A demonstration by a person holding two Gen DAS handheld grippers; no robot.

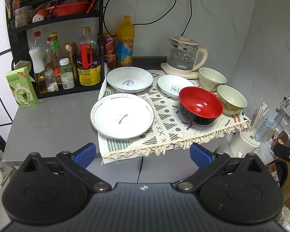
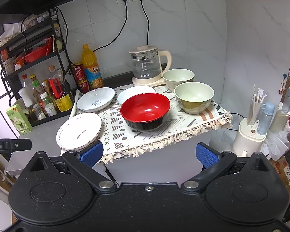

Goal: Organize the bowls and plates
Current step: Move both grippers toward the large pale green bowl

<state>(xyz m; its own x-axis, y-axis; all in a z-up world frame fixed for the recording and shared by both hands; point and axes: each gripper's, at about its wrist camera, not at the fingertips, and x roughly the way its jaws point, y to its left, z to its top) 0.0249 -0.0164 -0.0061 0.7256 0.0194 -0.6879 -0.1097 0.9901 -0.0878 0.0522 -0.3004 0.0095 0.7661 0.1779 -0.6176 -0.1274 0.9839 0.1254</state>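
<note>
On a patterned cloth (image 1: 164,123) lie a white flat plate with a flower mark (image 1: 122,115) (image 2: 79,131), two white deep plates (image 1: 130,79) (image 1: 173,86) (image 2: 95,99) (image 2: 134,94), a red-and-black bowl (image 1: 200,105) (image 2: 145,112) and two pale green bowls (image 1: 231,99) (image 1: 212,78) (image 2: 193,97) (image 2: 178,78). My left gripper (image 1: 143,155) is open, short of the cloth's front edge, holding nothing. My right gripper (image 2: 149,155) is open too, back from the counter edge.
A black rack of sauce bottles (image 1: 67,63) stands at the left, with an orange juice bottle (image 1: 125,42) and red cans behind the plates. A glass kettle (image 1: 184,55) sits at the back. A green box (image 1: 22,87) rests on the grey counter (image 1: 48,123). A chopstick holder (image 2: 250,133) stands right of the counter.
</note>
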